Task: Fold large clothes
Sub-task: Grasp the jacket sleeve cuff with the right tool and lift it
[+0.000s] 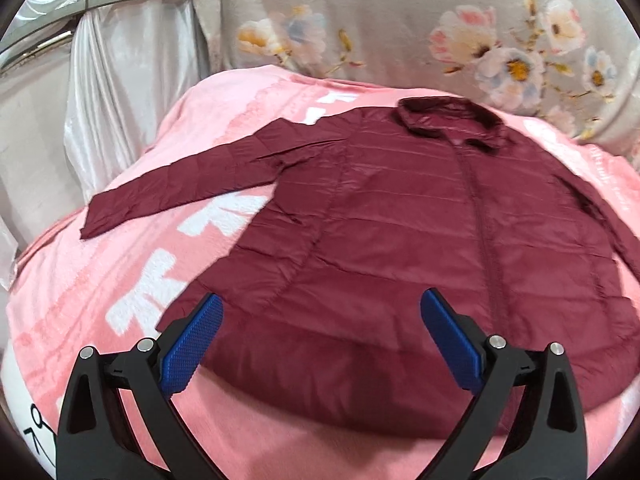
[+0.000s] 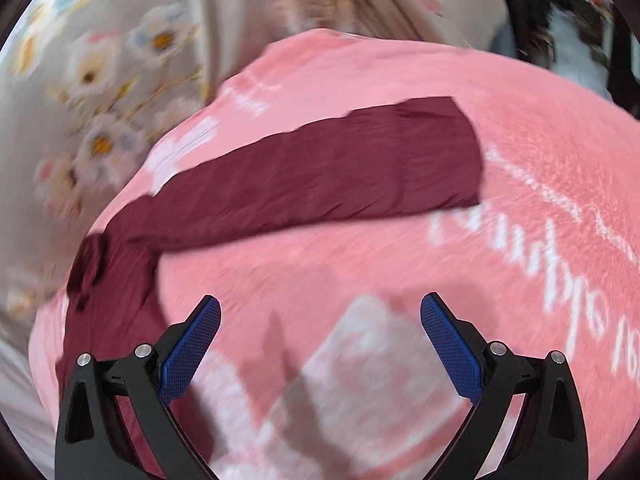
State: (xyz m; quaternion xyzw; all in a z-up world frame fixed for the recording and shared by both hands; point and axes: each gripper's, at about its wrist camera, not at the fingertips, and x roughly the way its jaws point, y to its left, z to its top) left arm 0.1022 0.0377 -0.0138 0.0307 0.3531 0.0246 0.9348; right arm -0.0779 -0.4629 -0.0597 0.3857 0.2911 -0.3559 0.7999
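With your left gripper (image 1: 320,344) and right gripper (image 2: 320,344) both wide and empty, the jacket (image 1: 400,240) lies flat on the pink blanket (image 1: 120,280), its slick sleeve (image 2: 320,176) at 12 o'clock likely slipping from a shallow pinch.

The pink blanket (image 1: 280,440) carries large white characters beside the jacket's sleeve, cut off and partly covered, so they cannot be read. In the right wrist view the same blanket (image 2: 360,264) bears slanted white cursive lettering at its right side, blurred beyond reading.
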